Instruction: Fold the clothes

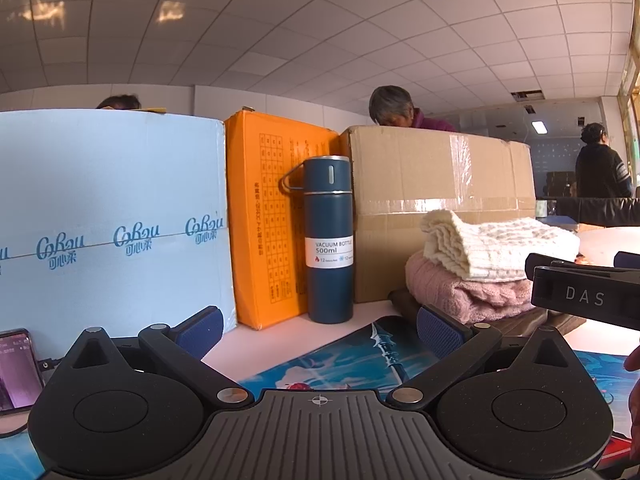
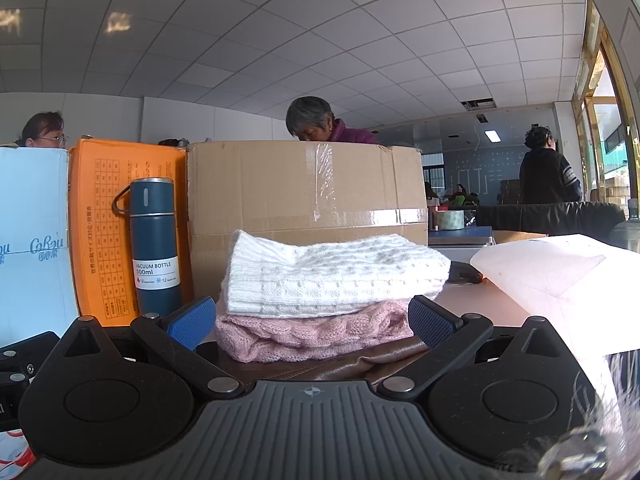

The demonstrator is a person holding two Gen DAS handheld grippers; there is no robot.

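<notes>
A folded white knit sweater (image 2: 336, 276) lies on top of a folded pink knit sweater (image 2: 316, 334), and both rest on a brown leather garment (image 2: 340, 364). My right gripper (image 2: 314, 322) is open, its blue pads on either side of the pink sweater's near edge, nothing clamped. In the left wrist view the same stack, white sweater (image 1: 496, 246) over pink sweater (image 1: 468, 296), sits to the right. My left gripper (image 1: 320, 330) is open and empty over a blue printed mat (image 1: 344, 356), left of the stack. The right gripper's black body (image 1: 584, 292) enters at the right edge.
Behind the stack stand a taped cardboard box (image 2: 304, 196), an orange box (image 1: 272, 220), a light blue carton (image 1: 108, 216) and a dark blue vacuum bottle (image 1: 328, 240). A phone (image 1: 16, 372) lies at the left. A white sheet (image 2: 560, 276) sits at the right. People are beyond the boxes.
</notes>
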